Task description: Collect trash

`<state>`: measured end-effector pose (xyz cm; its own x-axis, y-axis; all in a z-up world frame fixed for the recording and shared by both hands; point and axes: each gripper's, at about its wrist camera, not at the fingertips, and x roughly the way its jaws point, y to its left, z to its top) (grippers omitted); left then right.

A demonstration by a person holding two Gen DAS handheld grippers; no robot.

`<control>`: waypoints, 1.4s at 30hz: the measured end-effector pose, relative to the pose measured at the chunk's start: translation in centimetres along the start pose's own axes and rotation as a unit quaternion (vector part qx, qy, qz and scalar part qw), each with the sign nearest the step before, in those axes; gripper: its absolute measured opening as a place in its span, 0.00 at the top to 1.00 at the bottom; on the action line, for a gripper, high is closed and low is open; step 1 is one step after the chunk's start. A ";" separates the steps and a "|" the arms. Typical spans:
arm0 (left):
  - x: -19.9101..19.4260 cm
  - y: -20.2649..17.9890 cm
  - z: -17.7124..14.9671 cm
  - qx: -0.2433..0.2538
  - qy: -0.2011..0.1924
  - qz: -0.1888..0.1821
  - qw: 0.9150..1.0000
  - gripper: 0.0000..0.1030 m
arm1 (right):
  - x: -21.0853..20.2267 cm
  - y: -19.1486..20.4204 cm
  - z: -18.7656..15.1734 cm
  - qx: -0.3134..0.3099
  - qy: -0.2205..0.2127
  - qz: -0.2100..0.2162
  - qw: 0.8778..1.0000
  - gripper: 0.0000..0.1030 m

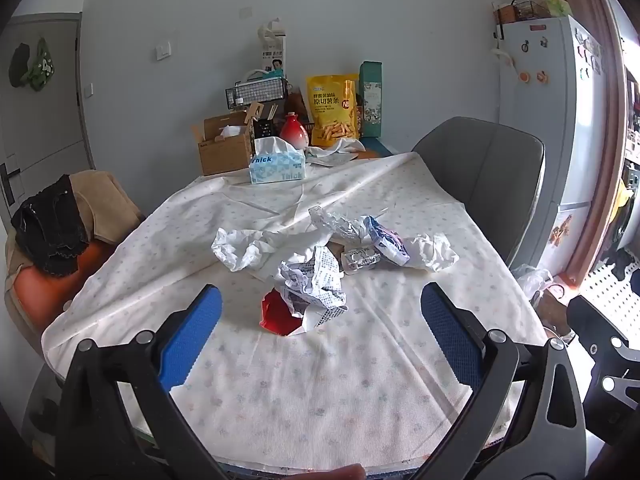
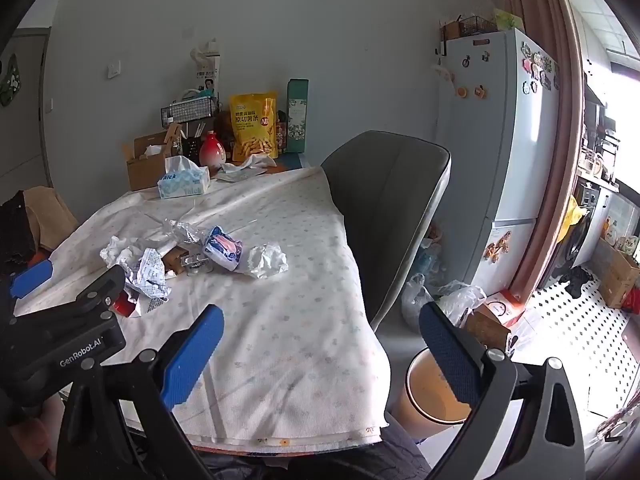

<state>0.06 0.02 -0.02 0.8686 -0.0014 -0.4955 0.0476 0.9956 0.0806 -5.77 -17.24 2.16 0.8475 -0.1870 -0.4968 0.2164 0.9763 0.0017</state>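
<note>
A heap of trash lies in the middle of the cloth-covered table [image 1: 320, 380]: a crumpled printed paper [image 1: 314, 284] over a red wrapper [image 1: 276, 314], a white plastic bag [image 1: 244, 250], clear film [image 1: 340, 224], a blue-and-white packet [image 1: 386, 240] and a white tissue wad [image 1: 434, 252]. My left gripper [image 1: 320, 328] hovers open just short of the printed paper, with nothing between its blue pads. My right gripper [image 2: 320, 340] is open over the table's right edge, empty. The same heap shows at left, with the packet [image 2: 222, 248] and tissue wad [image 2: 266, 260]. A bin [image 2: 434, 392] stands on the floor beside the table.
A tissue box [image 1: 276, 164], cardboard box [image 1: 224, 148], red vase [image 1: 294, 130] and yellow snack bag [image 1: 332, 110] crowd the far end. A grey chair [image 2: 388, 208] sits at the table's right, a fridge [image 2: 496, 160] behind it. Plastic bags [image 2: 444, 300] lie on the floor. Clothes drape a chair [image 1: 60, 232] at left.
</note>
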 end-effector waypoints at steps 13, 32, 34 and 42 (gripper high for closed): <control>-0.2 0.8 0.0 -0.009 -0.009 -0.002 1.000 0.04 | -0.8 0.3 -0.1 0.000 0.000 -0.002 1.000 0.07; -0.8 0.2 0.2 -0.006 -0.018 -0.005 1.000 0.04 | -0.3 -0.4 0.4 0.012 -0.003 -0.009 1.000 0.07; -0.8 0.2 0.3 -0.007 -0.018 -0.005 1.000 0.04 | -0.3 -0.4 0.5 0.013 -0.005 -0.011 1.000 0.07; -0.7 0.2 0.4 -0.007 -0.018 -0.005 1.000 0.04 | 0.0 -0.7 0.4 0.018 -0.006 -0.012 1.000 0.07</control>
<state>-0.35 0.23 0.66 0.8850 -0.0153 -0.4654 0.0507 0.9967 0.0635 -5.73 -17.92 2.53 0.8478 -0.2122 -0.4860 0.2542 0.9669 0.0213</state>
